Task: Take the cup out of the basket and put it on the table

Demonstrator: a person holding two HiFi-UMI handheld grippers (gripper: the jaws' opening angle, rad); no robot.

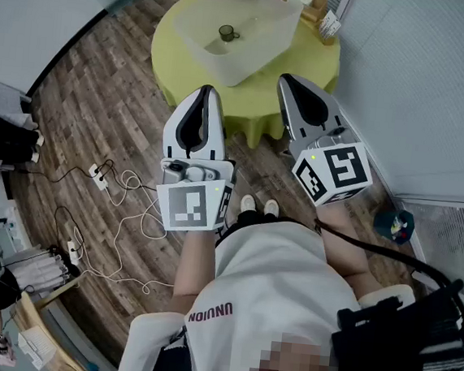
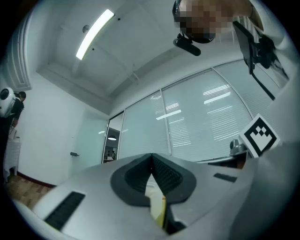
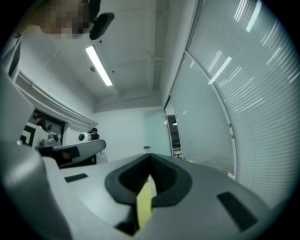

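A small dark cup [image 1: 227, 33] stands inside a translucent white basket [image 1: 271, 37] on a round yellow-green table [image 1: 302, 63] at the top of the head view. My left gripper [image 1: 206, 89] is held short of the table's near edge, its jaws shut with nothing in them. My right gripper [image 1: 284, 78] hovers over the table's near right part, jaws also shut and empty. Both are well apart from the basket. The left gripper view [image 2: 151, 156] and the right gripper view [image 3: 150, 156] tilt up at ceiling and walls, so neither shows the cup.
Cables and power strips [image 1: 98, 174] lie on the wooden floor at the left. Small items [image 1: 326, 23] sit at the table's far edge. A glass wall with blinds [image 1: 437, 86] runs along the right. A blue object [image 1: 394, 223] is on the floor by it.
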